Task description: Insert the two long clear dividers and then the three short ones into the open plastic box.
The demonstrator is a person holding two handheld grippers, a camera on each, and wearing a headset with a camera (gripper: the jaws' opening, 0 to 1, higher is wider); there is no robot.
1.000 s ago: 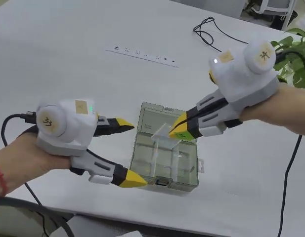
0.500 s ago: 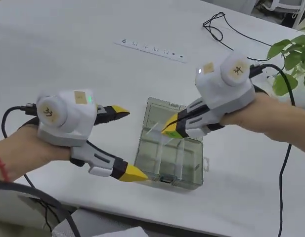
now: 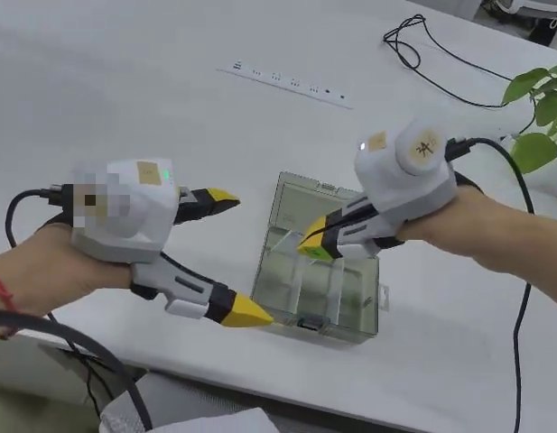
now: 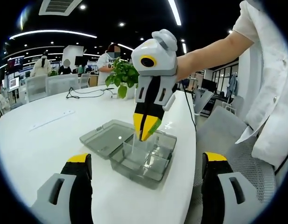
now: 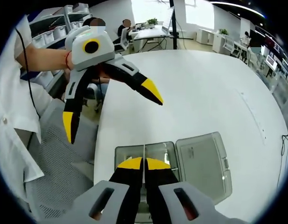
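A white table (image 3: 125, 90) in an open-plan office carries one plastic box (image 3: 337, 329), lying near the table's front edge. Its hinged lid (image 3: 301, 203) lies flat at 12 o'clock of the tray. Clear dividers already stand inside the tray, but their number cannot be told through the glare.

There are two grippers. The right gripper (image 3: 312, 242) reaches in from 3 o'clock and hangs over the far half of the tray, tips pointing down. Its jaws are pressed together on one clear divider (image 5: 144, 150), which shows in the right gripper view as a thin upright edge rising from between the yellow tips, with its lower part over the tray.

The left gripper (image 3: 246, 255) sits at 9 o'clock of the box, just beside it, and holds nothing. Its jaws are spread wide, one tip toward the lid and the other near the tray's front corner.

Farther off at 12 o'clock lies one white power strip (image 3: 292, 83). One black cable (image 3: 413, 41) loops at 1 o'clock, and one leafy plant (image 3: 540, 117) stands at 2 o'clock.
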